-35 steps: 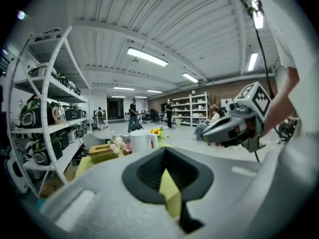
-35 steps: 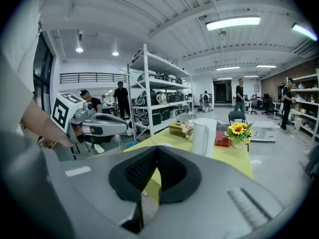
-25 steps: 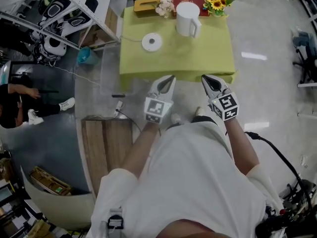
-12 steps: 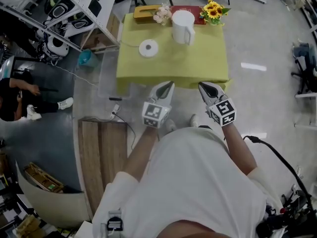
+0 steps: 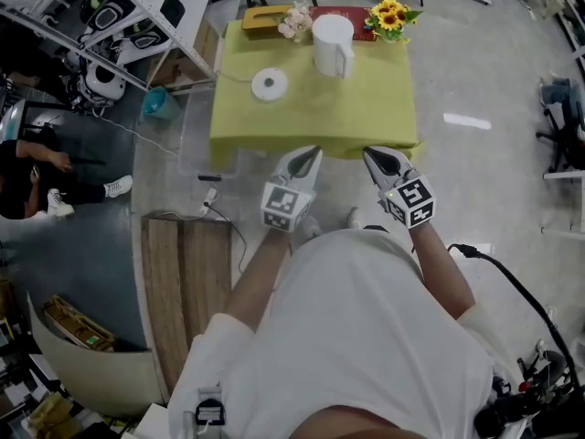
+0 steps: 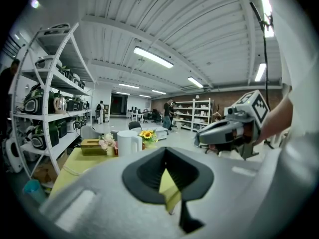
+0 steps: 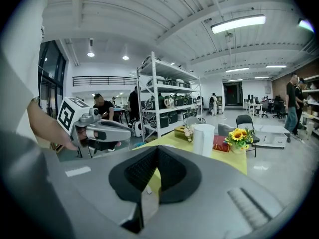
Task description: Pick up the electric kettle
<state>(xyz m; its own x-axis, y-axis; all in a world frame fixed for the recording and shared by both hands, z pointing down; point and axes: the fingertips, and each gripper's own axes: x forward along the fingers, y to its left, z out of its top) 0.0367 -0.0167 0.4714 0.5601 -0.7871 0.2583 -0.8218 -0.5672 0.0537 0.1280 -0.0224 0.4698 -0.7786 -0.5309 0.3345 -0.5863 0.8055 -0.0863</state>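
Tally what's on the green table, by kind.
kettle: 1
kettle base: 1
flower bunches: 2 (pink bunch, sunflower bunch)
tissue box: 1
red book: 1
Total: 6

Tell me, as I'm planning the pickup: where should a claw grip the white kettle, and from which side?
Probably the handle, a narrow loop on the near-right side of the upright kettle; its body looks too wide. Come from the near table edge with the right claw.
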